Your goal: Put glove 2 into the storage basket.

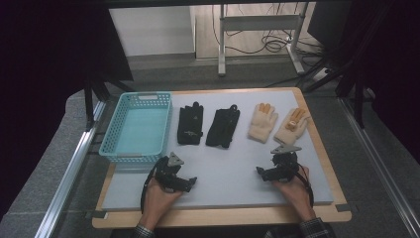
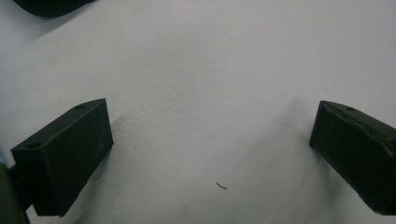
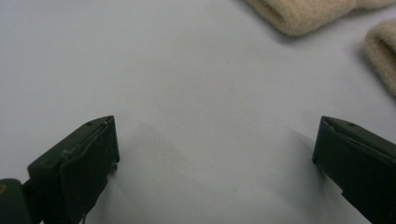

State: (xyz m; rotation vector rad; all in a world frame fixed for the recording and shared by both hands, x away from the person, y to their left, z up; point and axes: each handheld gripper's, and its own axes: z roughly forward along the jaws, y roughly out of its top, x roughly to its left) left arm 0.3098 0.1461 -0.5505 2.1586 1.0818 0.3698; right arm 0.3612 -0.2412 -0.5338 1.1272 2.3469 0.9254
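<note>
High view: fixed above the near edge, looking forward and down over the whole table (image 1: 218, 198). Both gripper views: close over the white mat (image 2: 201, 84), looking along it. Right gripper view shares the cream gloves (image 3: 299, 14) with the high view.

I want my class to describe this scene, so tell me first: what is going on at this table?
A person holds a two-jaw gripper in each hand near the front edge of a grey mat. The left gripper and right gripper are both open and hold nothing. Farther back lie two black gloves and two cream gloves, all untouched. A turquoise basket stands at the left with nothing in it.
</note>
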